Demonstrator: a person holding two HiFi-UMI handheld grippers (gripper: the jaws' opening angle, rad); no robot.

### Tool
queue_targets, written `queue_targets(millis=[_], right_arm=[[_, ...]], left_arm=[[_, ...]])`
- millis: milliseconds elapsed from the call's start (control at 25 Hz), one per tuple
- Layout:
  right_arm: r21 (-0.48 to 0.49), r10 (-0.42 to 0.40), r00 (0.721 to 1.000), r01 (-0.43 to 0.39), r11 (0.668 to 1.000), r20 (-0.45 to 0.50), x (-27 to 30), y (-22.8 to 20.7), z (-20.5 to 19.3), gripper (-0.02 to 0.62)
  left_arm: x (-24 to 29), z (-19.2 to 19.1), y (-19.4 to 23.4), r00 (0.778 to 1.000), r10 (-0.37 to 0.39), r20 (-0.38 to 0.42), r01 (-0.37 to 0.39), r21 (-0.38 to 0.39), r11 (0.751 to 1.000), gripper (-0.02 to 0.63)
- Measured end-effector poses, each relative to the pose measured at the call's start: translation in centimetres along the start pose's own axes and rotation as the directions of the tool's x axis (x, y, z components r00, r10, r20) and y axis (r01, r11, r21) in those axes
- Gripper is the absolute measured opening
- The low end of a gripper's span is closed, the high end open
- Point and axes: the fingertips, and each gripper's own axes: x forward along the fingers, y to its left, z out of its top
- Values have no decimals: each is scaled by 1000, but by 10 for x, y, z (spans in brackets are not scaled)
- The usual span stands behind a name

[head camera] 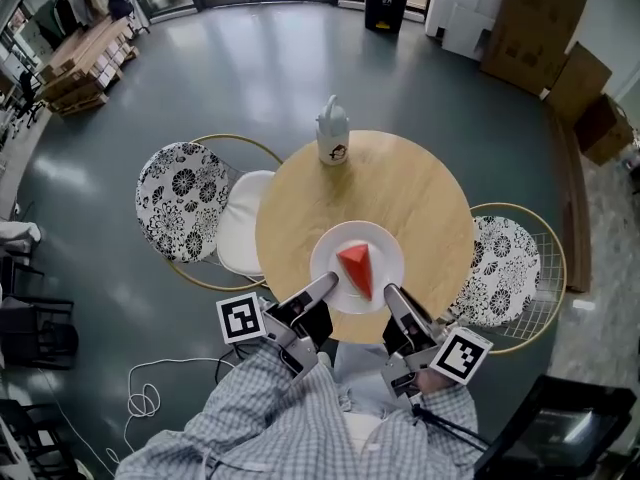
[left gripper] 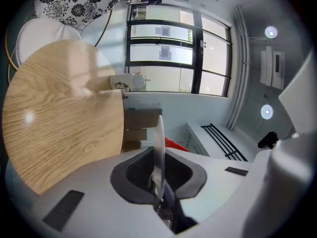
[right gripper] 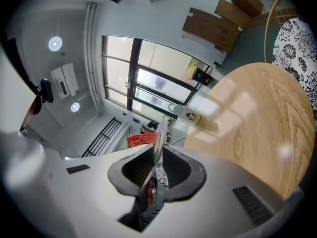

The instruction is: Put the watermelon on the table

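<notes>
I see the watermelon (head camera: 356, 268) on the plate (head camera: 386, 252) at the counter's (head camera: 400, 193) near edge (jug (head camera: 332, 133) at the far edge); left chair (head camera: 185, 203) and right chair (head camera: 505, 258) flank it.

Blue-white checked shirt (head camera: 285, 423), long sleeves (head camera: 258, 376); left tongs (head camera: 327, 282), right tongs (head camera: 393, 295): pale grey shells, black pads, black-white marker cubes (head camera: 241, 319).

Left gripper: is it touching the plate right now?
Touching. The left gripper view shows the plate rim clamped between the jaws of the left gripper.
</notes>
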Motion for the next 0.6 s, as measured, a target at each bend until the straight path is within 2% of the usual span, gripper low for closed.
queue_targets(millis=[600], right_arm=[[21, -73, 994, 75, 997, -80, 54, -75, 81, 58]], left_arm=[[97, 49, 46, 998, 55, 43, -54, -31, 998, 34]])
